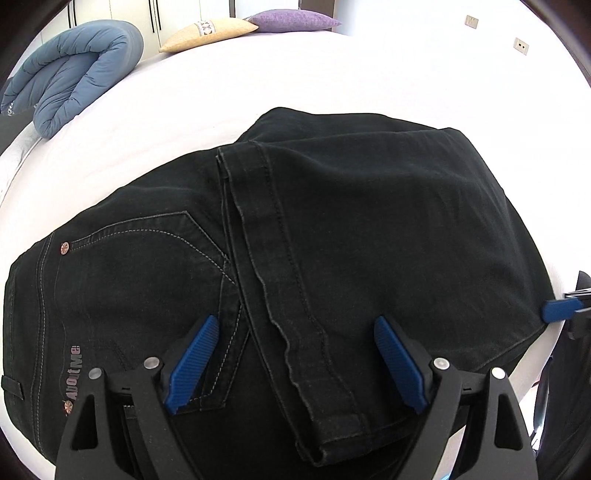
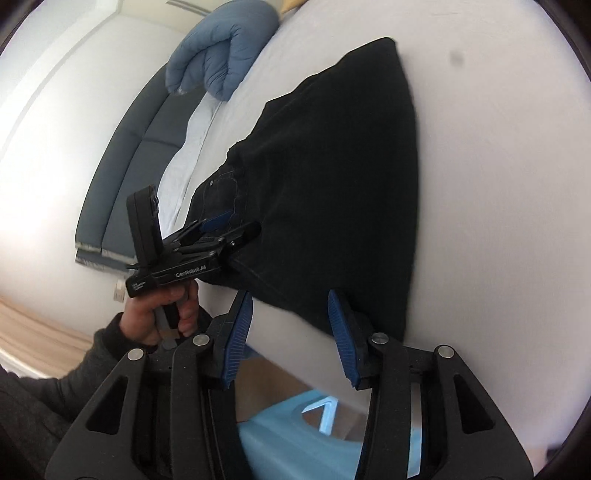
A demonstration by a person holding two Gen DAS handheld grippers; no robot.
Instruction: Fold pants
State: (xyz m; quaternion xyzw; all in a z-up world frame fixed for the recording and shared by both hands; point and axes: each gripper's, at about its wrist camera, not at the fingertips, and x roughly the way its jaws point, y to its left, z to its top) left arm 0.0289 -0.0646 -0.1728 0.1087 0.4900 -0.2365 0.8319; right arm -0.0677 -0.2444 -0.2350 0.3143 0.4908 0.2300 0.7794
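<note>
Black jeans (image 1: 332, 229) lie folded on the white bed (image 1: 332, 74), with a leg hem laid over the seat and back pocket. My left gripper (image 1: 295, 332) is open just above the jeans near the waistband, its blue pads (image 1: 192, 362) on either side of the leg strip, holding nothing. It also shows in the right wrist view (image 2: 221, 225), held in a hand over the jeans (image 2: 332, 177). My right gripper (image 2: 290, 314) is open and empty at the near corner of the jeans by the bed's edge. One of its blue fingertips (image 1: 559, 309) shows at the right of the left wrist view.
A folded blue duvet (image 1: 74, 70) lies at the far left of the bed, with a beige pillow (image 1: 207, 33) and a purple pillow (image 1: 295, 18) at the head. A grey bed frame (image 2: 140, 147) runs along the side. A light blue object (image 2: 295, 435) stands on the floor below.
</note>
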